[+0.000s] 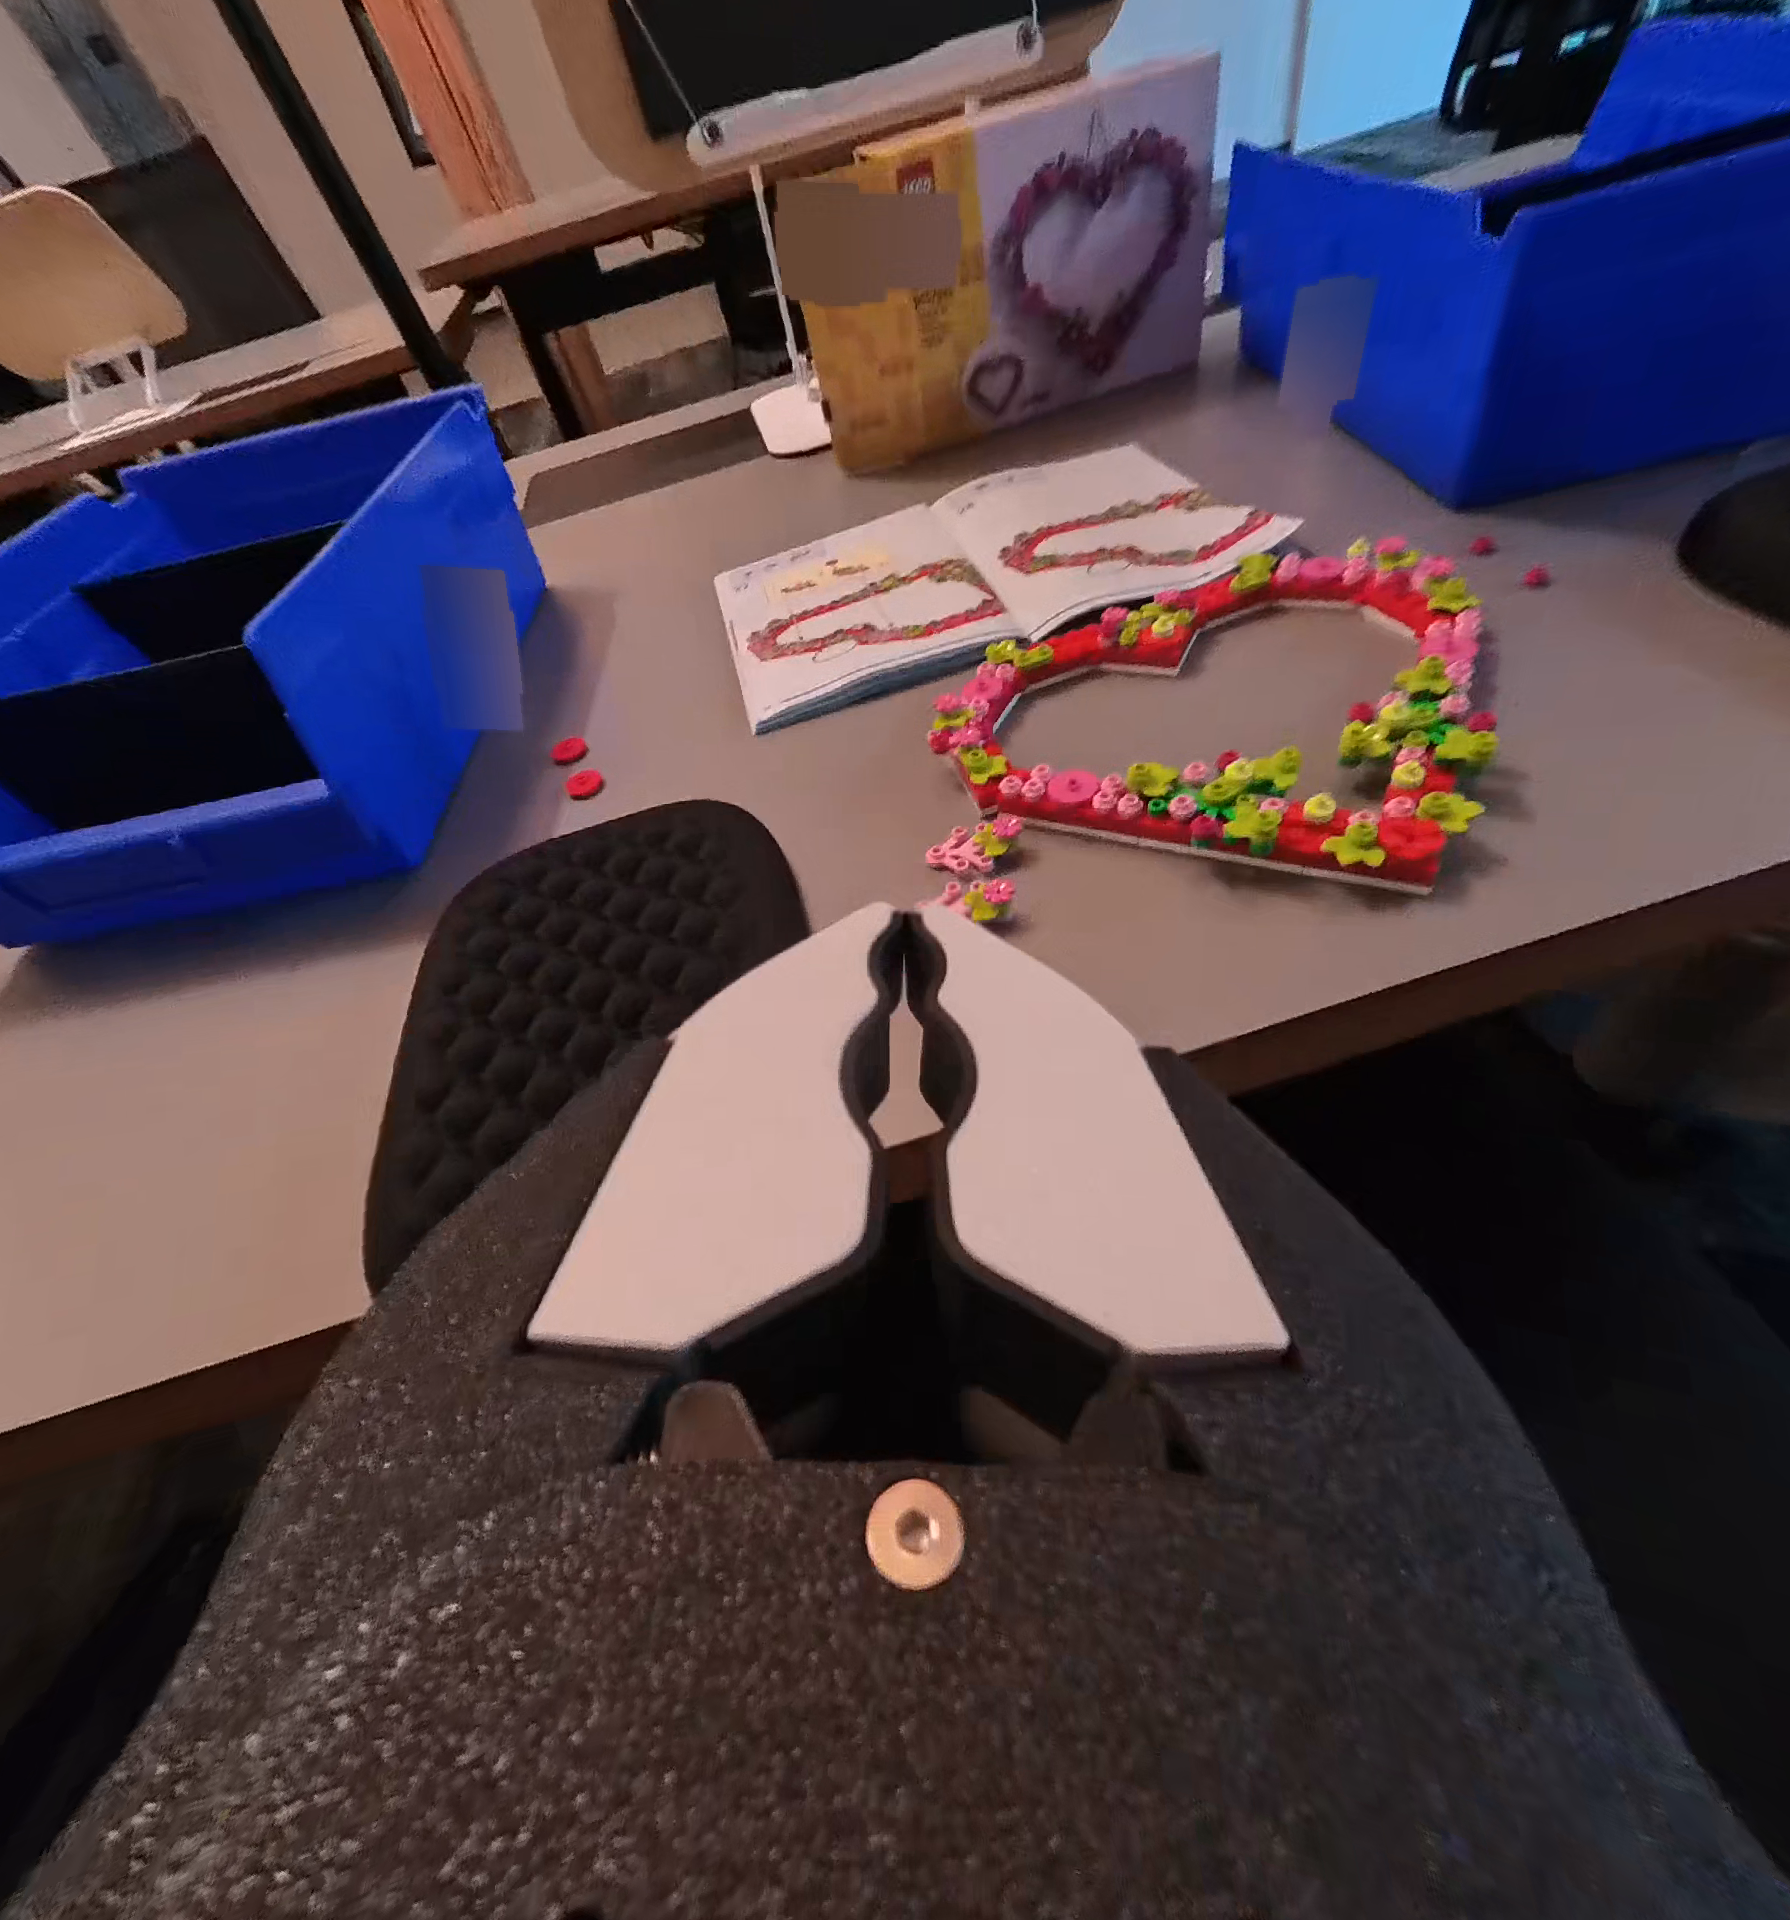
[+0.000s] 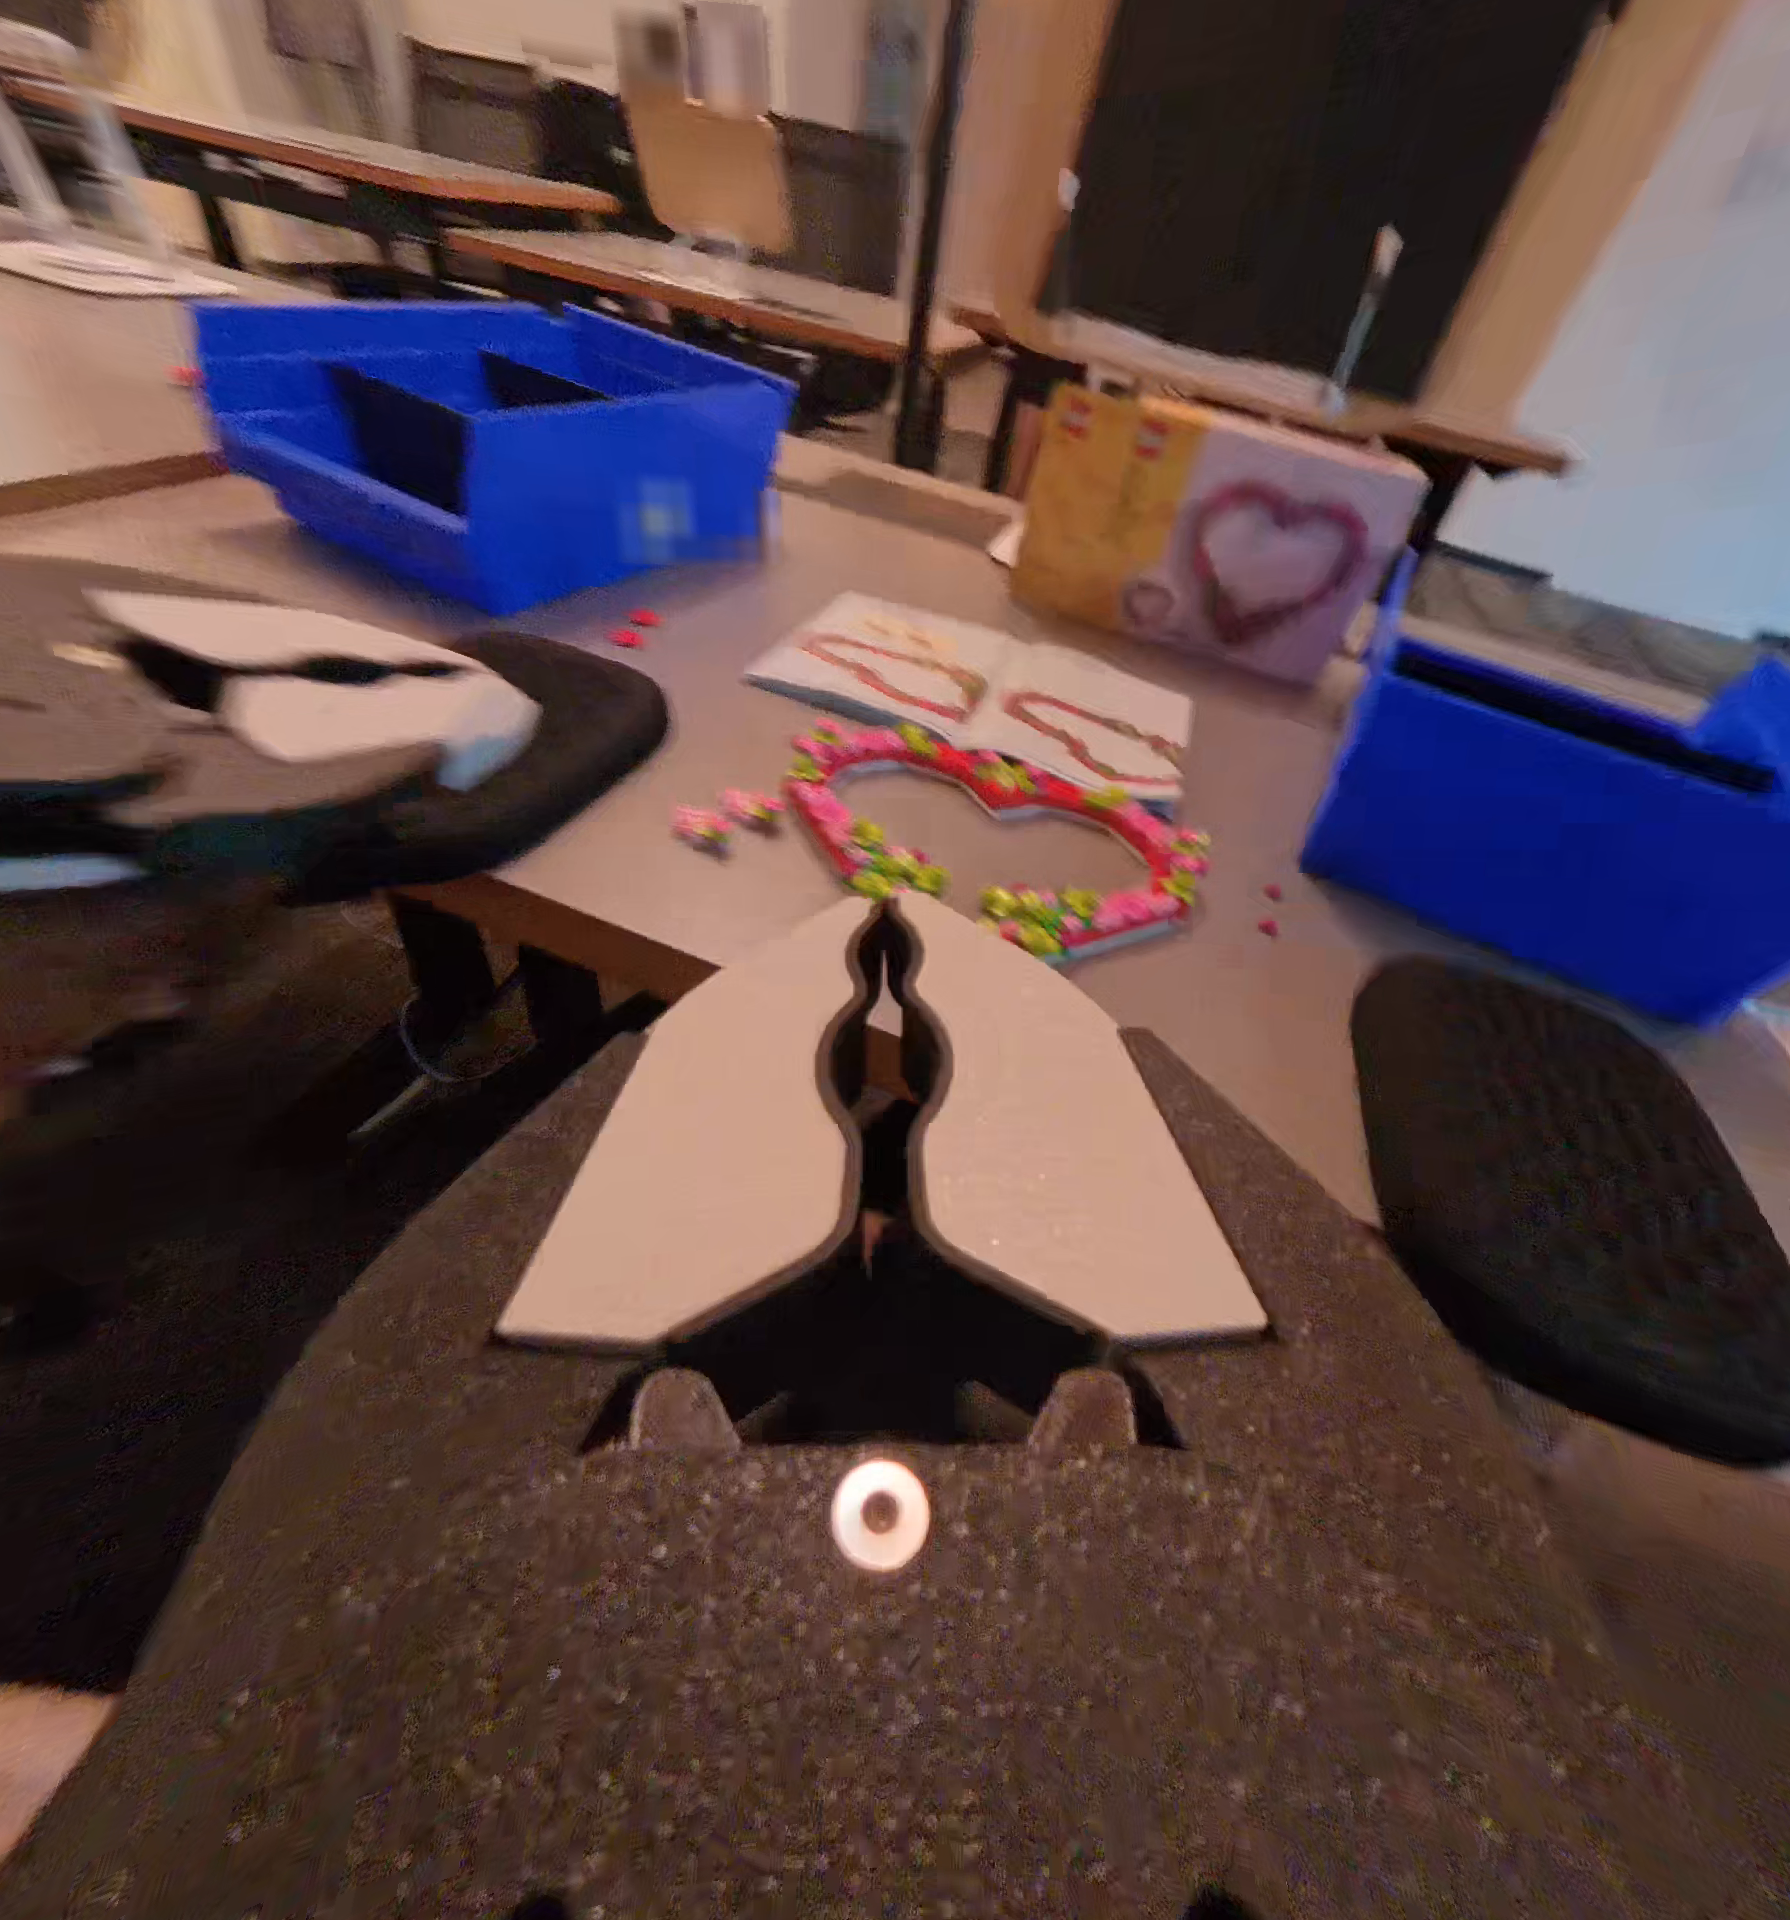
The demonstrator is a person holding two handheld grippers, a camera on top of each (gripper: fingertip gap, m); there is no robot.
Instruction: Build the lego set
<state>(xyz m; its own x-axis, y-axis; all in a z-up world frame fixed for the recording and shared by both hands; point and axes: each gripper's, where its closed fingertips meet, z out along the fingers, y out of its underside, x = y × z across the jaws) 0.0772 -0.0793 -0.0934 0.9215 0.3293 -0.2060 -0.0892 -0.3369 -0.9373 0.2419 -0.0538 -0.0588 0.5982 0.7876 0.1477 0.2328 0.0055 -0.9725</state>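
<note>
A red heart-shaped lego frame (image 1: 1223, 810) studded with pink and green flower pieces lies on the grey table (image 1: 662, 644); it also shows in the right wrist view (image 2: 1005, 790). Two small pink flower clusters (image 1: 974, 844) lie loose beside its near left corner, and they show in the right wrist view (image 2: 725, 816). My left gripper (image 1: 901, 920) is shut and empty, held above the table's near edge. My right gripper (image 2: 883, 914) is shut and empty, back from the table edge. The left gripper (image 2: 475, 727) also shows blurred at the left of the right wrist view.
An open instruction booklet (image 1: 974, 582) lies behind the heart, and the set's box (image 1: 1016, 260) stands beyond it. Blue bins sit at the left (image 1: 247, 665) and right (image 1: 1556, 312). Two red round pieces (image 1: 577, 767) lie near the left bin. Black padded rests (image 1: 579, 987) (image 2: 1577, 1195) sit at the table's front.
</note>
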